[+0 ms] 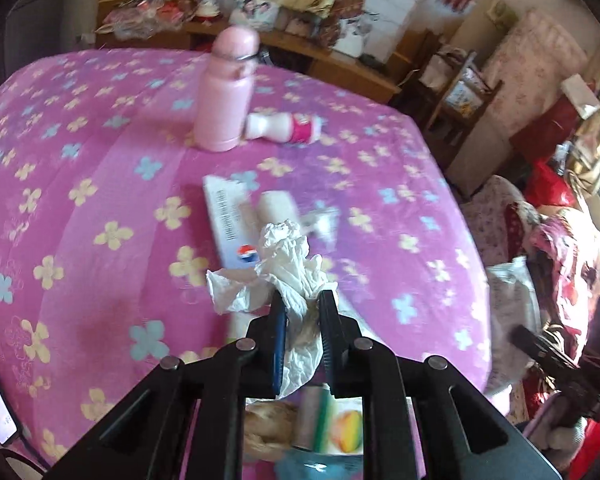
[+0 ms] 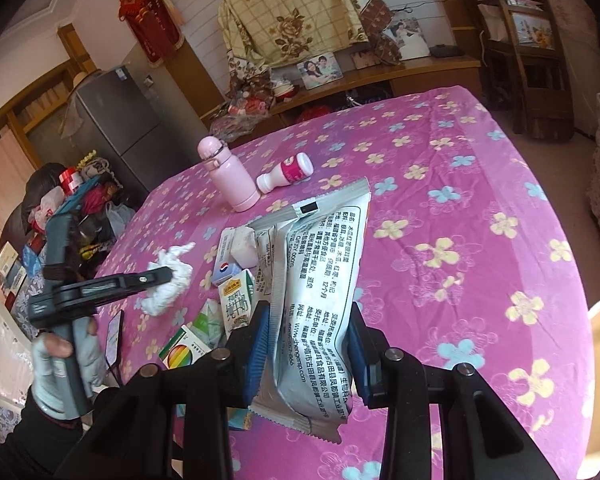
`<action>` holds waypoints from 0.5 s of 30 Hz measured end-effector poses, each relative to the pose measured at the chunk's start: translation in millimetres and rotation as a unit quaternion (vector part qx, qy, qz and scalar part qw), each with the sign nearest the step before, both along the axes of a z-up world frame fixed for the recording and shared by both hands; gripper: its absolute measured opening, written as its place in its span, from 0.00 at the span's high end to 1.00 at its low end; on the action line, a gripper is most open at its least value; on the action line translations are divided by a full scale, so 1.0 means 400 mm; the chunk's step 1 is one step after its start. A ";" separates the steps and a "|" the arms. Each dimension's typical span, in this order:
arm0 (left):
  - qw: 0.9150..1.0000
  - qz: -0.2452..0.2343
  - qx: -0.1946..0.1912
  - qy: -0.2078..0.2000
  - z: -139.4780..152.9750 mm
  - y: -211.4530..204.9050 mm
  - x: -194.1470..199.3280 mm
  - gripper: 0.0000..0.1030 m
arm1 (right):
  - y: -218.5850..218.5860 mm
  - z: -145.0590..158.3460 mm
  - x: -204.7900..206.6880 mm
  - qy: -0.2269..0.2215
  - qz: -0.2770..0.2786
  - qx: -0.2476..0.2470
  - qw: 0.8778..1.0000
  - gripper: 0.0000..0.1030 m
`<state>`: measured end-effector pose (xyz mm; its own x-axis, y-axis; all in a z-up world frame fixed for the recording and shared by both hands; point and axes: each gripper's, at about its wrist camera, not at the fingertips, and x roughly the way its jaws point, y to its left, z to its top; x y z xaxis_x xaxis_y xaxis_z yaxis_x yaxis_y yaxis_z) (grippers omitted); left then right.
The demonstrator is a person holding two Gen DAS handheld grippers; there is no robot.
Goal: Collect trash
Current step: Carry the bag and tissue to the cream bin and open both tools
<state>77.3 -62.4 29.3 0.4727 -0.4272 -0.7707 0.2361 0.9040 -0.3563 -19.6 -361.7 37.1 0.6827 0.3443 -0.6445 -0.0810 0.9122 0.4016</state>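
At the left of the right wrist view, my left gripper (image 2: 168, 274) pinches a crumpled white tissue (image 2: 168, 284) above the pink flowered tablecloth (image 2: 460, 208), while toward the upper middle a closed pink flask (image 2: 230, 178) stands upright with a small white bottle (image 2: 286, 172), banded in pink, lying on its side just beside it. Lower middle, among the litter, sit a milk carton (image 2: 238, 302) with Chinese writing, a blue-and-white box (image 2: 228, 270) bearing a Pepsi-like roundel, and a rainbow-printed box (image 2: 180, 350). Centre right, my right gripper (image 2: 310, 348) is clamped on a silver snack bag (image 2: 320, 280) printed with Chinese text and a web address I cannot read fully.
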 end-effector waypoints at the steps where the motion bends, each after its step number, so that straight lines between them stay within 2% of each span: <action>1: 1.000 -0.007 -0.002 -0.005 0.012 -0.017 -0.010 0.84 | -0.006 0.003 -0.004 -0.001 -0.002 0.000 1.000 0.62; 7: 0.998 -0.055 -0.002 -0.024 0.056 -0.142 -0.059 0.84 | -0.062 0.021 -0.045 -0.010 -0.023 -0.010 1.000 0.62; 15: 0.992 -0.123 -0.003 -0.027 0.072 -0.340 -0.119 0.84 | -0.188 0.028 -0.109 -0.010 -0.071 -0.025 0.997 0.62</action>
<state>29.5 -198.5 58.2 0.3932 -0.5401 -0.7441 0.4683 0.8141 -0.3434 -63.4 -436.8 48.4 0.7347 0.2107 -0.6449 0.0431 0.9341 0.3544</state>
